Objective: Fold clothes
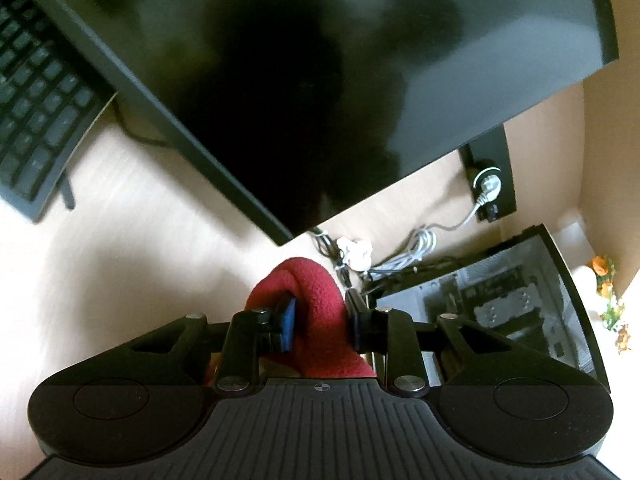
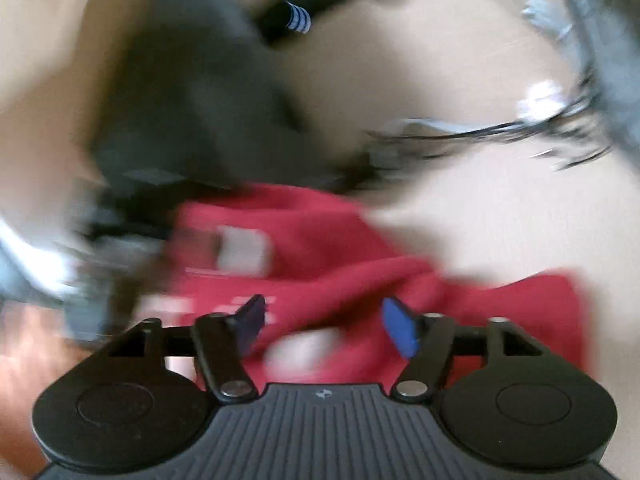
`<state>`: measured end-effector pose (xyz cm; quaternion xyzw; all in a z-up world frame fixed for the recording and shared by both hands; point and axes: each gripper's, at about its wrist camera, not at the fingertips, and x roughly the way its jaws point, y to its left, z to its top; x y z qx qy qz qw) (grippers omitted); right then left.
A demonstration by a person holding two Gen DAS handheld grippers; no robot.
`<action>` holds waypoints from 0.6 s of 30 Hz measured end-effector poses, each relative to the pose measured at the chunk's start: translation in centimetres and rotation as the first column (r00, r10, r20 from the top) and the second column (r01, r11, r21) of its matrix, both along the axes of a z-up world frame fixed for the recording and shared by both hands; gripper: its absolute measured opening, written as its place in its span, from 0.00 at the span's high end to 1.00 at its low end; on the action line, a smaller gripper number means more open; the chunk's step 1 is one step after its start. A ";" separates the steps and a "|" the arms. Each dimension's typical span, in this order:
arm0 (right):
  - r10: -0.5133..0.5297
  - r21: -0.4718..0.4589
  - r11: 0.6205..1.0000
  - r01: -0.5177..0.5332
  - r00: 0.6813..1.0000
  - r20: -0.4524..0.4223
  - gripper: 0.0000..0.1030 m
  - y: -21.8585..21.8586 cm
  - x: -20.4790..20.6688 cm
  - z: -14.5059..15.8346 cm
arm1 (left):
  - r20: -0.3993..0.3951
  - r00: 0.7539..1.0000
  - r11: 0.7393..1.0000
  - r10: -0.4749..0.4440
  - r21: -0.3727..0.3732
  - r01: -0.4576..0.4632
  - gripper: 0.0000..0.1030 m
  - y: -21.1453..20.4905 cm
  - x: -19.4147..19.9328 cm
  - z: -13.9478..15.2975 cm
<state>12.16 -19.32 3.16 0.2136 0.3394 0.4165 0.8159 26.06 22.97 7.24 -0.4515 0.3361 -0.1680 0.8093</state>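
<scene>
A red fleece garment [image 1: 316, 316] is bunched between the fingers of my left gripper [image 1: 320, 320], which is shut on it and holds it above the light wooden desk [image 1: 140, 248]. In the right wrist view, which is blurred by motion, the same red garment [image 2: 328, 248] with a white label [image 2: 244, 252] lies spread on the desk. My right gripper [image 2: 324, 324] hovers just over it with its jaws open and nothing between them. A dark grey garment [image 2: 192, 104] lies beyond the red one.
A black monitor [image 1: 320, 60] fills the upper left wrist view, with a black keyboard [image 1: 36, 92] at the left. Tangled cables [image 1: 376, 256], a power strip [image 1: 488, 176] and a glass-sided PC case [image 1: 504, 304] stand at the right. Black socks with white stripes [image 2: 296, 16] lie far back.
</scene>
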 end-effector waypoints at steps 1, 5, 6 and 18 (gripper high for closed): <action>0.060 0.075 0.996 -0.057 0.997 -0.039 0.21 0.1 -0.5 -0.2 | -0.003 1.000 1.000 0.001 0.001 -0.001 0.73 0.1 -0.1 -0.1; 0.202 0.202 0.967 -0.155 0.951 -0.236 0.23 4.8 0.0 -4.0 | -0.014 1.000 1.000 -0.001 0.014 0.002 0.73 0.1 -0.5 0.1; 0.211 0.215 0.964 -0.155 0.940 -0.267 0.27 6.2 0.3 -4.9 | -0.016 1.000 1.000 -0.005 0.020 0.006 0.73 0.1 -0.5 0.2; -0.034 0.207 0.978 0.028 0.999 0.028 0.73 4.5 -0.2 0.9 | 0.042 0.999 0.997 -0.031 0.078 0.028 0.77 1.0 -3.4 2.7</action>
